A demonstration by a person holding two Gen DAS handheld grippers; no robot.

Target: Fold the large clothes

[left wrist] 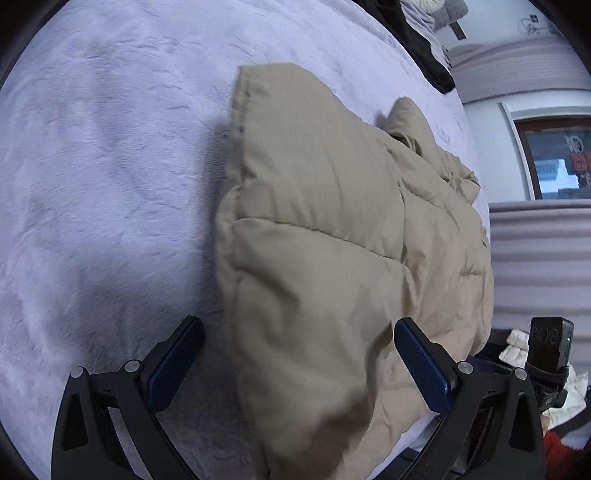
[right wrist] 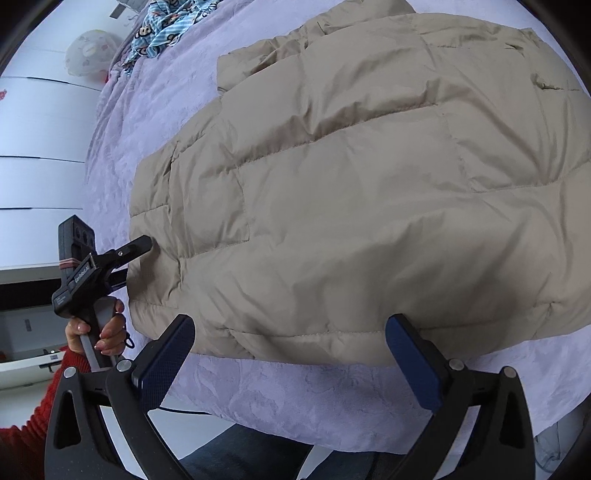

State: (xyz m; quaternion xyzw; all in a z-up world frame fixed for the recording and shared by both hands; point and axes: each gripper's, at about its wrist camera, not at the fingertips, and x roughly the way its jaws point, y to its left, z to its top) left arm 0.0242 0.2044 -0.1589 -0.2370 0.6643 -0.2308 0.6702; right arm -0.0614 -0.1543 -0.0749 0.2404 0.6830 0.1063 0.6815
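Note:
A beige quilted puffer jacket (left wrist: 325,229) lies spread on a lilac bed cover (left wrist: 110,166); it also fills the right wrist view (right wrist: 351,184). My left gripper (left wrist: 299,332) is open, its fingers straddling the jacket's near corner at the bed edge. It also shows from outside in the right wrist view (right wrist: 142,245), at the jacket's left edge. My right gripper (right wrist: 290,332) is open and empty, its blue pads just in front of the jacket's bottom hem, above the bed cover (right wrist: 295,398).
A black garment (left wrist: 424,48) lies at the far end of the bed. A blue patterned cloth (right wrist: 166,29) and a white round object (right wrist: 88,51) lie at the far left. White furniture (right wrist: 37,147) stands left of the bed. A padded headboard (left wrist: 543,258) is to the right.

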